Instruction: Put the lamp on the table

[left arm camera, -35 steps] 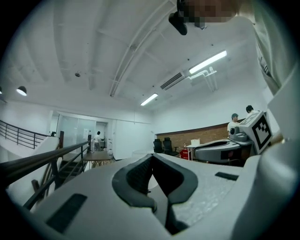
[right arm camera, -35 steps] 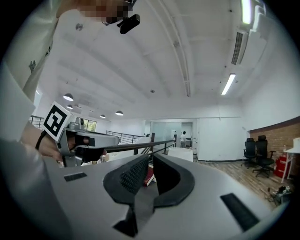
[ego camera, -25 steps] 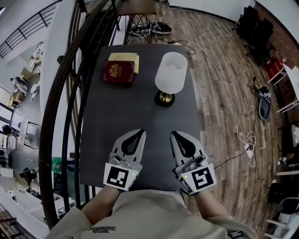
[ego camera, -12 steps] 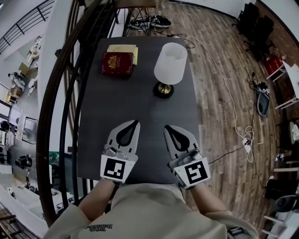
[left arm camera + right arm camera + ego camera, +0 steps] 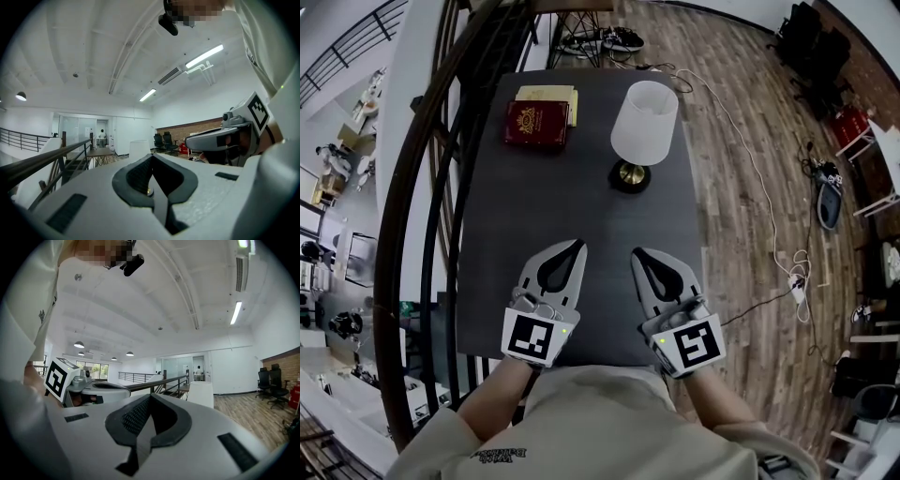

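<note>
**A:** Starting nearest to us, what are our 2 tools doing?

**B:** The left white hand-held gripper [image 5: 576, 247] and the right white hand-held gripper [image 5: 640, 255] hang side by side over the near part of the dark grey rectangular tabletop [image 5: 492, 281]. Both point toward its far edge. Each one's own view shows its black pads pressed together with nothing between them, so we hold nothing in either.

**A:** And the lamp?

**B:** The table lamp with a white tapered shade and round brass base [image 5: 641, 131] stands on the tabletop, well apart from both grippers. It is beyond the middle, close to the right edge and short of the far right corner. Its base rests flat on the surface.

**A:** Which way does it point?

**B:** Its long axis runs straight up from base to shade, and the shade's open top faces the ceiling. The slant we see in the head view looks to us like a lens effect, not a real tilt.

**A:** So which step are we on?

**B:** We judge the placing done, since the lamp is on the table and free of us. The next move calls for little, only keeping both tools clear of it. If we wanted to shift it, 1 gripper would have to open first and reach under the shade for the stem, which is hidden from us.

**A:** Anything further off?

**B:** A dark red hardback book [image 5: 536, 126] lies on a pale yellow book [image 5: 546, 94] near the far left corner, apart from the lamp.
</note>
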Tool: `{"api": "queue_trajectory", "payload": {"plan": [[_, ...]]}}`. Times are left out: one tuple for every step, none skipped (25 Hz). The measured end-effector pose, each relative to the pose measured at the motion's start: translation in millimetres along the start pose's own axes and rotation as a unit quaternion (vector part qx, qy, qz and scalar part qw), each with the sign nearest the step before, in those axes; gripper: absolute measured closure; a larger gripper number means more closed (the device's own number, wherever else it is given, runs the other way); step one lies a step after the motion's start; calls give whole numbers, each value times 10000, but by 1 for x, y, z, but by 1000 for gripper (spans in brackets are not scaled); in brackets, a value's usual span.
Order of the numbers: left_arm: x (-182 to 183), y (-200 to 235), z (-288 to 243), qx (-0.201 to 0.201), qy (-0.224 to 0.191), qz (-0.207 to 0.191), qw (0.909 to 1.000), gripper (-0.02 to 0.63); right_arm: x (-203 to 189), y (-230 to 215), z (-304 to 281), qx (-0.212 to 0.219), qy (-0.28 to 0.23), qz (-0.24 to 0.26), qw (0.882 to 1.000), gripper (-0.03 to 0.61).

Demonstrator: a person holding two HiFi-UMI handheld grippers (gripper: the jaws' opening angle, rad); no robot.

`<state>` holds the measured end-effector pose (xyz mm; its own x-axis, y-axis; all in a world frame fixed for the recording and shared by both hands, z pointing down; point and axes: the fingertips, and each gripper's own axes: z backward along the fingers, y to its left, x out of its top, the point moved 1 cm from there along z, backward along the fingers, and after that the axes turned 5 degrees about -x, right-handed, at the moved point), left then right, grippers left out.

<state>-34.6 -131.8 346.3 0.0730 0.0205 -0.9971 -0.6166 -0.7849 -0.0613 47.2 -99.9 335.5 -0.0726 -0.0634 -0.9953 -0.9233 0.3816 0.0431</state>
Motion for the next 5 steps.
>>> {"api": "queue_trajectory", "payload": {"plan": [[0, -1, 0, -9, -6, 7, 10000, 609, 0, 0, 0, -6, -7, 0, 10000, 577], [0, -1, 0, -14, -3, 15, 10000, 609, 0, -1, 0, -17, -13, -2, 10000, 577], [0, -2, 0, -19, 5, 27, 10000, 609, 1, -2, 1, -31, -18, -6, 10000, 577], [0, -2, -1, -24, 15, 41, 10000, 609, 1, -3, 1, -46, -22, -12, 10000, 578], [1, -3, -1, -31, 25, 57, 10000, 609, 1, -4, 1, -60, -27, -18, 10000, 577]]}}
